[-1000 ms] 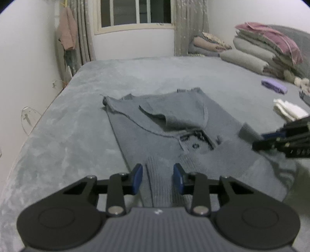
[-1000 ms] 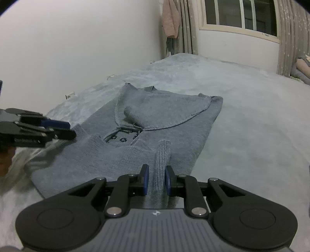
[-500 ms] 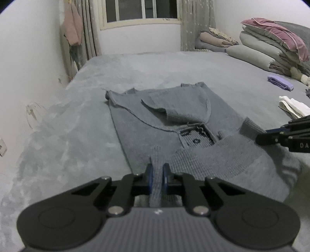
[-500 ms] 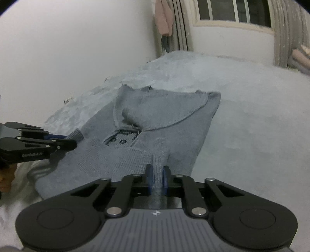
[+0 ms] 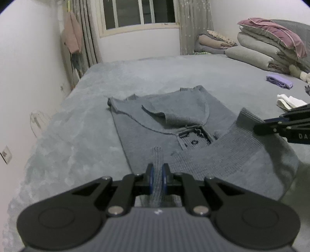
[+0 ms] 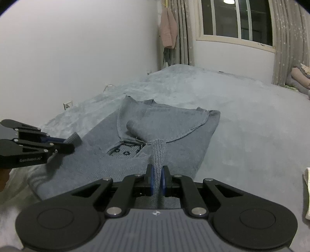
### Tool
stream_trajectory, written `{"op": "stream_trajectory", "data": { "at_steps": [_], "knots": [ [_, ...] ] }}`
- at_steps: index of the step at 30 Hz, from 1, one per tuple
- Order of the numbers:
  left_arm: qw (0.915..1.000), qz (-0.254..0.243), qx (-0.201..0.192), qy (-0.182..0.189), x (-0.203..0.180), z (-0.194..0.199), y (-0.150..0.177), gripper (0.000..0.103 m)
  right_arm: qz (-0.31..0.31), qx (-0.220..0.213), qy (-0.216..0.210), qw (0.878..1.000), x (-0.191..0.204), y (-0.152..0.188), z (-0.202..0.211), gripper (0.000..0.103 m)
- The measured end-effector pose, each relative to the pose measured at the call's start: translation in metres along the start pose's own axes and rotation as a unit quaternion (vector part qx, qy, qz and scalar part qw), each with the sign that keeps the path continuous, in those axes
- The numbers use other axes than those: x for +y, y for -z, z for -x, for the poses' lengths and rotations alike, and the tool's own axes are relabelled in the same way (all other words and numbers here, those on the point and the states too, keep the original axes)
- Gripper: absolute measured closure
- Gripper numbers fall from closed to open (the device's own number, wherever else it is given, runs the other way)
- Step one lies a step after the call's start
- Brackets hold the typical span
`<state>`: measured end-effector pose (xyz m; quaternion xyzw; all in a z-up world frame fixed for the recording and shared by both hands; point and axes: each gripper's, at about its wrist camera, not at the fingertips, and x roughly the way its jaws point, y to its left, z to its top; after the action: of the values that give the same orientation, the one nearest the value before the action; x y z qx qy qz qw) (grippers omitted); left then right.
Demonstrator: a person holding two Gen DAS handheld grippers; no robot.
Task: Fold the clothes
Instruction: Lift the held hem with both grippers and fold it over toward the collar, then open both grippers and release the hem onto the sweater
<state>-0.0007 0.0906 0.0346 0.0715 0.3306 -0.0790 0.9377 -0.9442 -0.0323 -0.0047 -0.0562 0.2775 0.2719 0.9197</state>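
A grey knitted sweater (image 5: 193, 124) is spread on a bed (image 5: 155, 77) covered in grey plush fabric, its sleeves folded across the body and a small dark pattern showing in the gap between the folds. The near hem is lifted at two places. A ribbed pleat of the hem is pinched between the blue pads of the left gripper (image 5: 157, 175), which is closed tight on the cloth. Another pleat of the hem is clamped in the same way by the right gripper (image 6: 157, 179), its pads pressed together on the knit. In the left wrist view the right gripper is seen at the right edge, meeting the raised ribbed corner of the hem; in the right wrist view the left gripper is seen at the left edge, at the opposite corner.

Further right on the bed, a folded white cloth (image 5: 288, 101) and a folded purple cloth (image 5: 279, 81) are laid well apart from the sweater. Stacked bedding (image 5: 271, 48) is piled at the far right. A window (image 5: 139, 13) with curtains (image 5: 89, 38) is set in the far wall, and a pink garment (image 5: 72, 36) is hung beside it.
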Motion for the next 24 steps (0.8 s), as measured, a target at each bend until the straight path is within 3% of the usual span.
{"op": "stream_trajectory", "data": {
  "at_steps": [6, 13, 17, 24],
  "knots": [
    [0.9994, 0.033, -0.004, -0.004, 0.007, 0.0, -0.005, 0.096, 0.004, -0.009, 0.006, 1.0, 0.002, -0.002, 0.003, 0.094],
    [0.9972, 0.06, -0.042, -0.019, 0.013, 0.009, -0.021, 0.097, 0.008, -0.023, 0.016, 1.0, 0.002, -0.007, 0.004, 0.095],
    [0.9949, 0.086, -0.047, -0.026, 0.022, -0.009, -0.034, 0.097, 0.001, -0.027, 0.028, 0.999, -0.003, -0.016, -0.008, 0.095],
    [0.9935, 0.079, -0.064, -0.051, 0.028, -0.036, -0.051, 0.097, 0.019, -0.04, 0.059, 0.997, -0.007, -0.03, -0.032, 0.095]
  ]
}}
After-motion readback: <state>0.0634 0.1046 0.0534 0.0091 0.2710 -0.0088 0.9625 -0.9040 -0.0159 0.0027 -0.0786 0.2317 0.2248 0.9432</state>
